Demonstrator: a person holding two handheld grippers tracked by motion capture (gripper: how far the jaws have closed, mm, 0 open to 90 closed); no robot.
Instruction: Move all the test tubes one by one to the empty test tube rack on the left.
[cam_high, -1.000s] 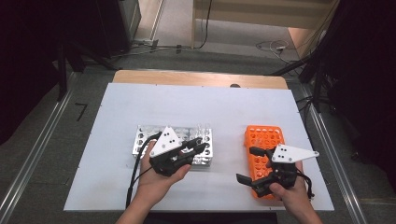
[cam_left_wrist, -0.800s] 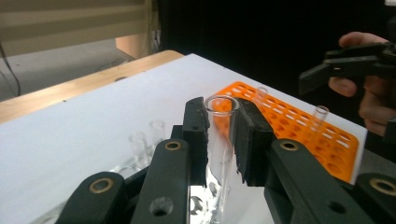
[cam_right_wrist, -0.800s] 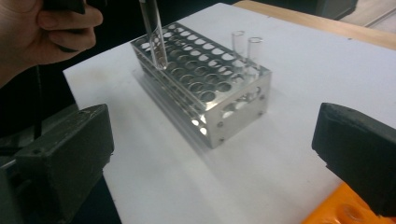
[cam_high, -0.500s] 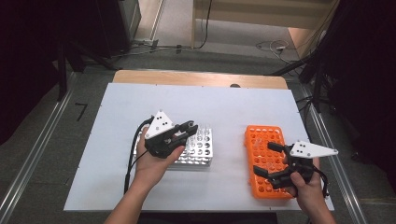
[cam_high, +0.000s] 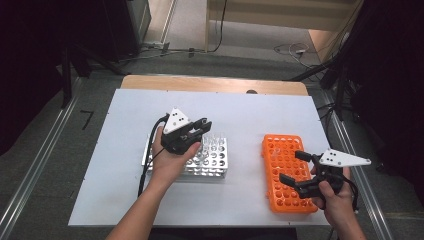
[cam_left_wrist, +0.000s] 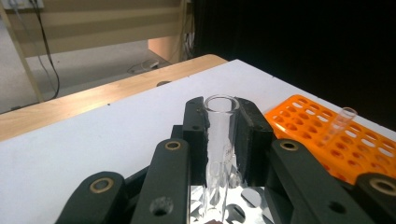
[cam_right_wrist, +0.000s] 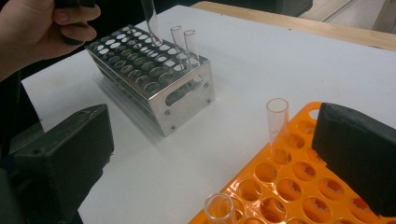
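While left tongs (cam_left_wrist: 219, 140) clamp a fragile, slippery glass tube (cam_left_wrist: 218, 154) near its rim above the metal rack (cam_high: 207, 160), right tongs (cam_high: 300, 170) gape apart

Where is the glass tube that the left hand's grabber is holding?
The glass tube is pinched in the left gripper, above the metal rack, left of the orange rack.

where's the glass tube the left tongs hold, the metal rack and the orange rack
glass tube (cam_left_wrist: 219, 135), left gripper view, its clear wall
metal rack (cam_right_wrist: 184, 100), right gripper view, its near end plate
orange rack (cam_high: 272, 160), high view, its left rim
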